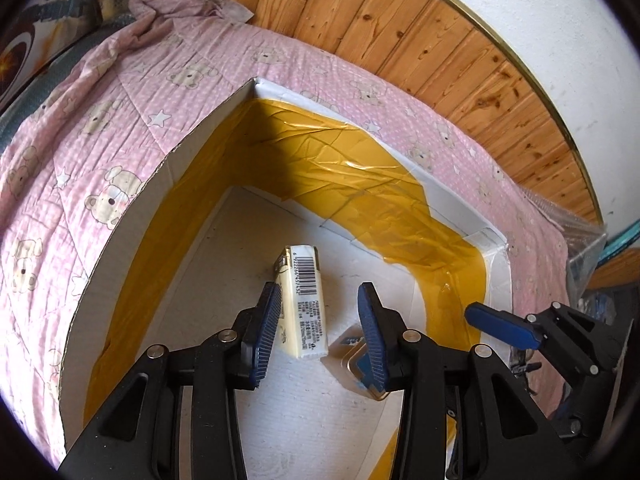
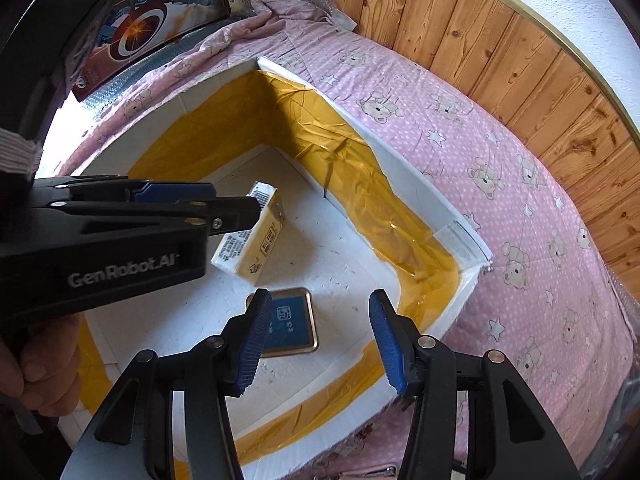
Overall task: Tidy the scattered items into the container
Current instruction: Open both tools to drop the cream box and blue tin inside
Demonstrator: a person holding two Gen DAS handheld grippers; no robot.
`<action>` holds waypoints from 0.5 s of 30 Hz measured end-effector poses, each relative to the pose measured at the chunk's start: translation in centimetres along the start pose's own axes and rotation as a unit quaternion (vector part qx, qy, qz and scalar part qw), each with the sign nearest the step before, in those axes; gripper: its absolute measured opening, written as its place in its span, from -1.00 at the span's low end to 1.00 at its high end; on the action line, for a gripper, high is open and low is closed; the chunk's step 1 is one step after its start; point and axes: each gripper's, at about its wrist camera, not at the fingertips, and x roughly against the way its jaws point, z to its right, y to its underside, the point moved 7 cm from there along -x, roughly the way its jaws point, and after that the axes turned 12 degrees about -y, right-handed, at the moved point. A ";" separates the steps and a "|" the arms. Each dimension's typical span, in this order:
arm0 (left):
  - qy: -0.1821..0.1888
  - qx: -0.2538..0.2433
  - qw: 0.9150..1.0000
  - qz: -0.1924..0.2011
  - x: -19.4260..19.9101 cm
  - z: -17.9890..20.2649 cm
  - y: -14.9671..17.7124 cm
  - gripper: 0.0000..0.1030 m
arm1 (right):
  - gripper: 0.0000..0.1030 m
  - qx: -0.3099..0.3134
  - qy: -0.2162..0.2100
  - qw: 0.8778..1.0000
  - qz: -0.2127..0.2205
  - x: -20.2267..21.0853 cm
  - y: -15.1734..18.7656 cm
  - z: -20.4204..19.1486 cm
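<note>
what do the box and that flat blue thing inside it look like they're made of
The box: white corrugated cardboard, judging by its fluted cut rim, lined with glossy, wrinkled yellow tape.
The flat blue item: unclear; its shiny gold rim suggests metal or metallic-coated plastic, around a matte blue face.

Pink bear-print quilt, wood-panelled wall

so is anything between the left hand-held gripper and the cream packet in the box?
No. The left hand-held gripper hangs open over the box, and the cream packet lies on the floor between its fingers, unobstructed. The blue card lies beside it, apart.
</note>
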 end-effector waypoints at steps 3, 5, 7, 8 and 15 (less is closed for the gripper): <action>0.005 -0.003 1.000 0.005 0.7 0.2 0.2 -0.17 | 0.01 -0.010 -0.006 1.000 0.006 0.8 0.5 -0.4; 0.009 -0.005 1.000 0.010 1.4 0.2 0.6 -0.17 | 0.01 -0.017 -0.011 1.000 0.011 1.5 1.0 -0.7; 0.014 -0.007 1.000 0.014 2.1 0.1 1.1 -0.17 | 0.01 -0.024 -0.014 0.999 0.016 2.1 1.6 -1.1; 0.016 -0.008 1.000 0.016 2.4 0.0 1.4 -0.17 | 0.01 -0.028 -0.016 0.999 0.018 2.4 1.9 -1.2; 0.024 -0.015 0.999 0.041 5.5 -0.2 3.4 -0.17 | 0.01 -0.048 -0.035 0.998 0.033 4.0 3.7 -2.6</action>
